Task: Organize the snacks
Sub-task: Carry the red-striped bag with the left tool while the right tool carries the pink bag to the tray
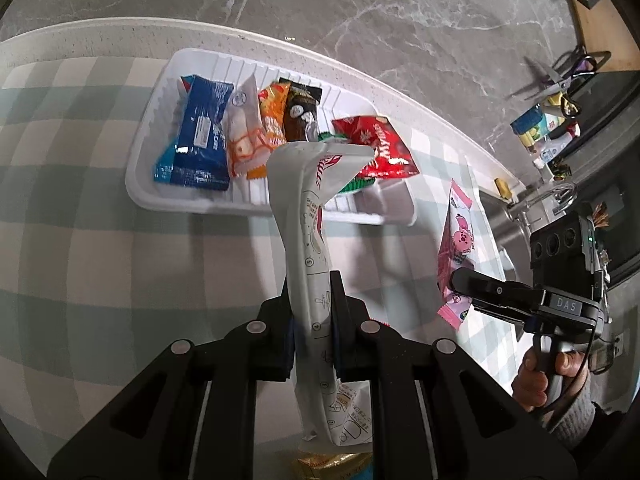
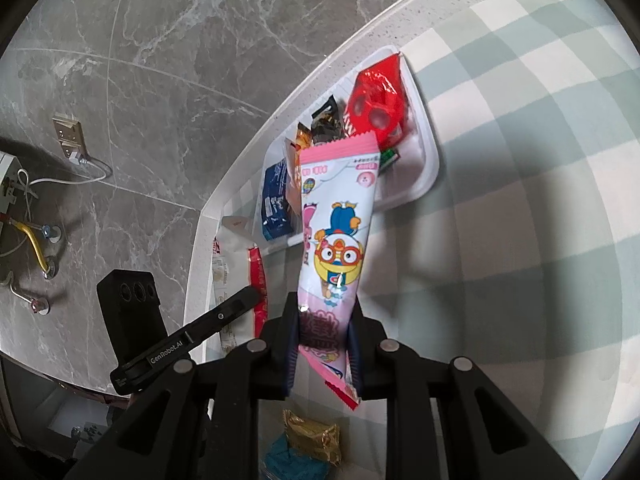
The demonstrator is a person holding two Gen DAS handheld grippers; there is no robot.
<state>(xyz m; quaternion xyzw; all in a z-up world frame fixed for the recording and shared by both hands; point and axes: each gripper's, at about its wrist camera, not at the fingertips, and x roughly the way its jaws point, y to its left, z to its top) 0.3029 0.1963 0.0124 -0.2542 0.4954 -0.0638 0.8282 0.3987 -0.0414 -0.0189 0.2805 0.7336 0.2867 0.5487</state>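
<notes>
1. White snack packet [image 1: 310,240], long, red lettering near its bent top end, clamped between the fingers of the left gripper [image 1: 312,320]; it sticks up and forward, held above the tabletop, its top overlapping the near rim of the tray in the left wrist view.
2. Pink cartoon snack packet [image 2: 340,232], pinched low down by the fingers of the right gripper [image 2: 324,344]; packet stands upright, zigzag top edge toward the tray, lifted off the tabletop. Same packet seen at right in the left wrist view [image 1: 456,240], with the right gripper's finger [image 1: 480,286] on it.
3. White ribbed tray [image 1: 148,148] sits toward the far edge of the tabletop, near the wall side.
4. In the tray, left to right in the left wrist view: blue packet [image 1: 200,132], white-orange packet [image 1: 244,128], orange packet [image 1: 272,116], dark brown packet [image 1: 300,112], red packet [image 1: 380,144] lying over a green one [image 1: 354,184].
5. Gold foil snack [image 2: 312,436] and a teal packet [image 2: 292,460] lie on the tabletop below the right gripper, near edge.
6. Checked green-white cloth [image 2: 540,200] covers the tabletop.
7. Grey marble wall [image 1: 360,8] behind the far edge; scissors [image 1: 556,80] hang on it at right.
</notes>
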